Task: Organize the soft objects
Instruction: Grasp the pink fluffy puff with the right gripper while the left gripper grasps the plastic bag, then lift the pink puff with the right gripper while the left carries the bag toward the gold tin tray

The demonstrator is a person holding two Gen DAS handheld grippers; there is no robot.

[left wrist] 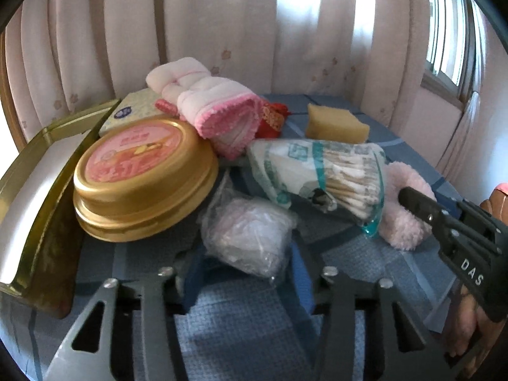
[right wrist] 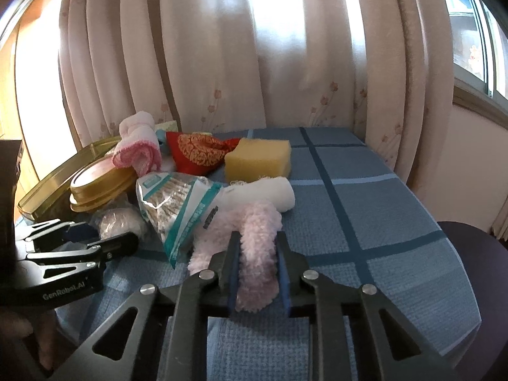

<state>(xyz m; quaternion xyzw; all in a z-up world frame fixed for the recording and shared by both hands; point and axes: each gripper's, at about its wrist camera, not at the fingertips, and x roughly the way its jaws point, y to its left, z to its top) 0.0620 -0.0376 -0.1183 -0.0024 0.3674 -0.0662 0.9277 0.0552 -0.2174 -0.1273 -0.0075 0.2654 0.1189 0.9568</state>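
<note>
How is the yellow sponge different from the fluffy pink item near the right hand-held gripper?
The yellow sponge is a smooth-sided block; the fluffy pink item is long and shaggy. The sponge lies free, far back on the blue checked cloth; the pink item is clamped in the right hand-held gripper. Both look soft and rest on the cloth.

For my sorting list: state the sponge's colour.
Yellow sponge, plain, no pattern; clearest in the right wrist view.

Daylight glares through the curtains (right wrist: 279, 47); fisheye edges bend and darken.
</note>
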